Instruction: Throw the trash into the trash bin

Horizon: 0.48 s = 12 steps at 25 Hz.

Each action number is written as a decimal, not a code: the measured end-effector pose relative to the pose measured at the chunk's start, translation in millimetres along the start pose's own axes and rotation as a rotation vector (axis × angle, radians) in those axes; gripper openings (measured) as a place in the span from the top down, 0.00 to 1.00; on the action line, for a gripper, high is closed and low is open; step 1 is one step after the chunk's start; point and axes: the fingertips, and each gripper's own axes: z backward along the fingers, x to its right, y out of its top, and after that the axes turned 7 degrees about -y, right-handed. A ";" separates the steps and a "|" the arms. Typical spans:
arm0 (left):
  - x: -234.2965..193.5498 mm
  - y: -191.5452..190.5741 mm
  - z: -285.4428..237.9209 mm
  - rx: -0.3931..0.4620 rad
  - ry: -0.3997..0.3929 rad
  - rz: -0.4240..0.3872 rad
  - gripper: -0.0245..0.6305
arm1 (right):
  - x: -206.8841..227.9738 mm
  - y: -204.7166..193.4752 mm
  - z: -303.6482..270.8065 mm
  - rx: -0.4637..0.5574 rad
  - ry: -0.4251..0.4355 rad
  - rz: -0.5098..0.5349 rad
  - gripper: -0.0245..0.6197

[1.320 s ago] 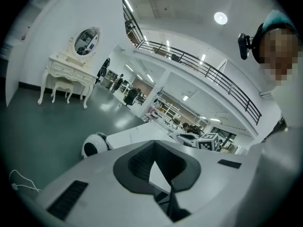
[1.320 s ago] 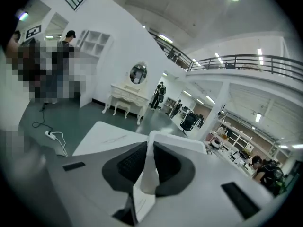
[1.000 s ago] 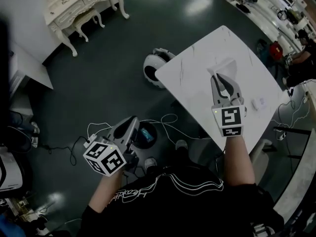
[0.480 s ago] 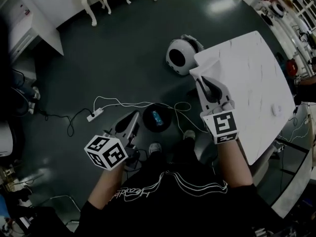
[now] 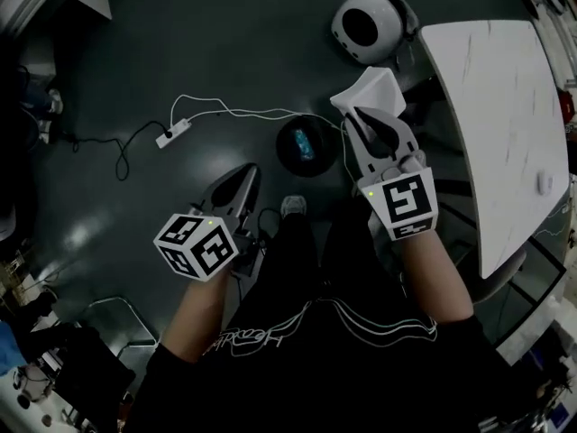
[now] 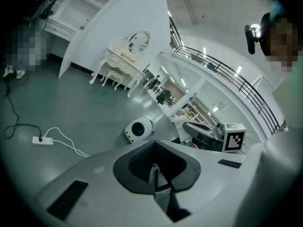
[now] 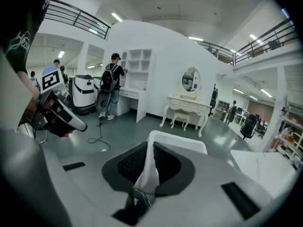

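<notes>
R gripper (image 5: 359, 120) jaws clamped on white trash (image 5: 371, 90), w/ the sheet sticking out past its tips. Black trash bin (image 5: 305, 147) sits on floor (image 5: 225, 52) just left of those tips. L gripper (image 5: 243, 177) jaws together, nothing btwn; bin ahead-right of it.

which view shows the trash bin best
The head view: it looks down into the round black trash bin, open top facing the camera, with something blue inside. Neither gripper view shows the bin.
</notes>
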 end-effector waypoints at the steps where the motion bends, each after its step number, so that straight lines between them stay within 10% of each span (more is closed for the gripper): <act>1: -8.5 -9.0 0.2 -0.012 0.011 0.021 0.96 | -8.2 -12.5 -8.1 -0.024 0.011 0.011 0.86; 12: -88.2 -88.9 -22.7 -0.129 0.087 0.198 0.96 | -85.8 -155.6 -85.1 -0.252 0.176 -0.017 0.86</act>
